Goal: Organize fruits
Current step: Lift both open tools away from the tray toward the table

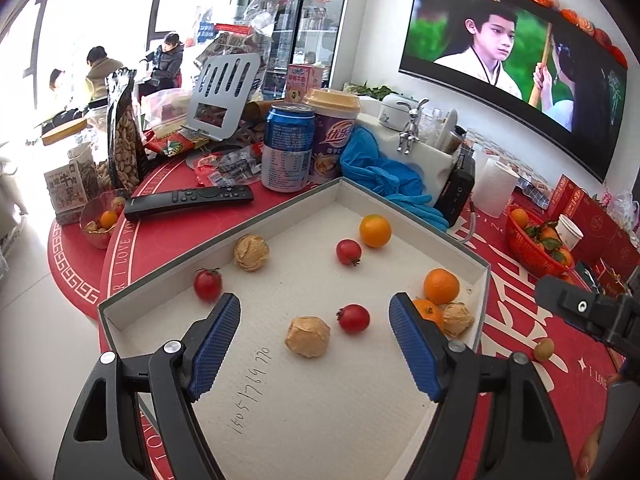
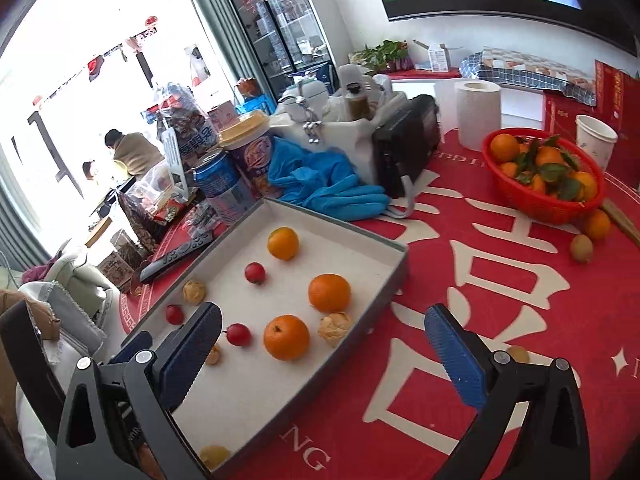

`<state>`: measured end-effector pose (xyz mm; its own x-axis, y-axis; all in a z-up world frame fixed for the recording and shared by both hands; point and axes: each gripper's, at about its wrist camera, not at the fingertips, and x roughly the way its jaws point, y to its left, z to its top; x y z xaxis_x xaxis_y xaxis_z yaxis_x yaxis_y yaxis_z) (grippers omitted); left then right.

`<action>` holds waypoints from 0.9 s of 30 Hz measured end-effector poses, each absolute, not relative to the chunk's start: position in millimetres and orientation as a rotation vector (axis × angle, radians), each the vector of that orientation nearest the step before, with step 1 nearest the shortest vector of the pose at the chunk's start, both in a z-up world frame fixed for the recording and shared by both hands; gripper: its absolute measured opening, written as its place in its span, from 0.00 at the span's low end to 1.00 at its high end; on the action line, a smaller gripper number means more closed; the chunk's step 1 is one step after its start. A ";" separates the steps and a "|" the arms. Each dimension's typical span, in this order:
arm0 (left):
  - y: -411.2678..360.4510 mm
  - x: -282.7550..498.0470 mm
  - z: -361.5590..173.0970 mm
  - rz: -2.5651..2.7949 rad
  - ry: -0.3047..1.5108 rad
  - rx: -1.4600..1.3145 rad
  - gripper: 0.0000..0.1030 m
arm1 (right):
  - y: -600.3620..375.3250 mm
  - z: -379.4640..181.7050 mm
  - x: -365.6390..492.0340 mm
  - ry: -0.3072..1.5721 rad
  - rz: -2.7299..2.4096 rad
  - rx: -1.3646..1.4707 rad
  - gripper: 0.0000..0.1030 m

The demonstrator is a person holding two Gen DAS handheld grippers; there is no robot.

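A shallow grey tray (image 1: 304,400) with a white floor holds three oranges, one of them (image 1: 375,231) at the far side. It also holds three cherry tomatoes and several papery husked berries. My left gripper (image 1: 316,320) stands open over the tray's near half. A husked berry (image 1: 307,336) and a tomato (image 1: 353,319) lie between its blue pads, untouched. My right gripper (image 2: 324,316) is wide open across the tray's (image 2: 400,268) right wall. An orange (image 2: 286,337) and a husked berry (image 2: 334,328) lie below it, unheld.
A red basket (image 2: 544,176) of tangerines sits at the back right, with an orange (image 2: 597,223) and a small yellow-green fruit (image 2: 581,247) beside it. Another small fruit (image 2: 518,354) lies on the red cloth. A remote (image 1: 188,200), can (image 1: 288,148), cup and blue gloves (image 1: 384,176) crowd behind the tray.
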<state>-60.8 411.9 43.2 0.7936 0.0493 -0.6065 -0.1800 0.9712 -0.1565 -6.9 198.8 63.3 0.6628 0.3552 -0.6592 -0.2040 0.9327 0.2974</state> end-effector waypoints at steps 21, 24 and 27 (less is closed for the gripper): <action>219.9 -43.6 6.7 -0.238 0.943 0.095 0.79 | -3.8 6.9 -61.1 0.969 -0.236 0.252 0.99; 219.7 -48.5 1.3 -0.238 0.910 0.141 0.81 | -2.3 4.6 -62.7 0.973 -0.229 0.225 1.00; 224.4 -46.0 0.0 -0.256 0.925 0.117 0.87 | 9.6 -0.2 -61.0 0.979 -0.258 0.129 1.00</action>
